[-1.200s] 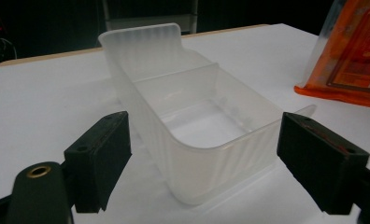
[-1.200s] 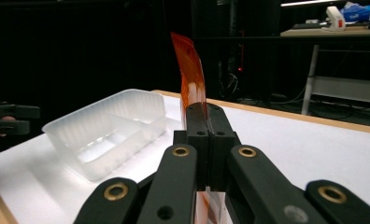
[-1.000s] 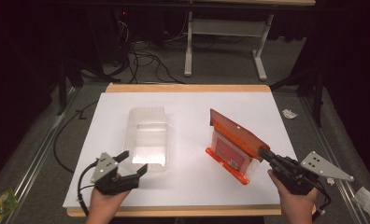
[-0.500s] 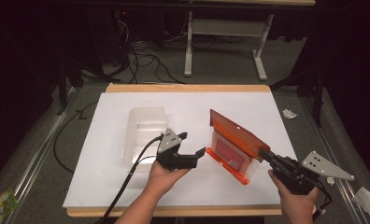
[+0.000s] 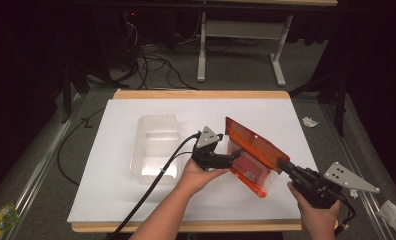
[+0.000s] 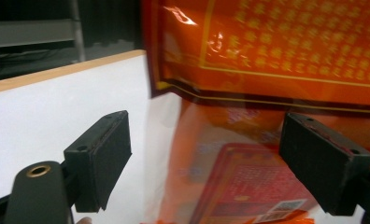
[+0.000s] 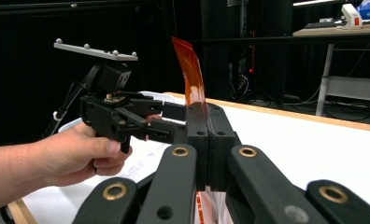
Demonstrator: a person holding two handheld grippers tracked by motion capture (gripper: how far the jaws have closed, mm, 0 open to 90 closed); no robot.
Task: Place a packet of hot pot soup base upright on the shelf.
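**Orange bag held upright at one edge, second gripper open beside it**

An orange bag (image 5: pixel 251 155) is held standing on the white table (image 5: pixel 136 200), right of the table's middle. Its near right edge is clamped between the closed jaws of the right gripper (image 5: pixel 281 163); in the right gripper view the bag's thin edge (image 7: pixel 191 74) is seen rising from between the pressed-together jaws. The left gripper (image 5: pixel 233 154) is brought up against the bag's left face, its jaws spread apart; in the left gripper view the bag (image 6: pixel 276 70) is seen between and beyond the two separated pads, with nothing gripped. A clear plastic container (image 5: pixel 156 145) lies on the table to the left of the bag, just beyond the left gripper.
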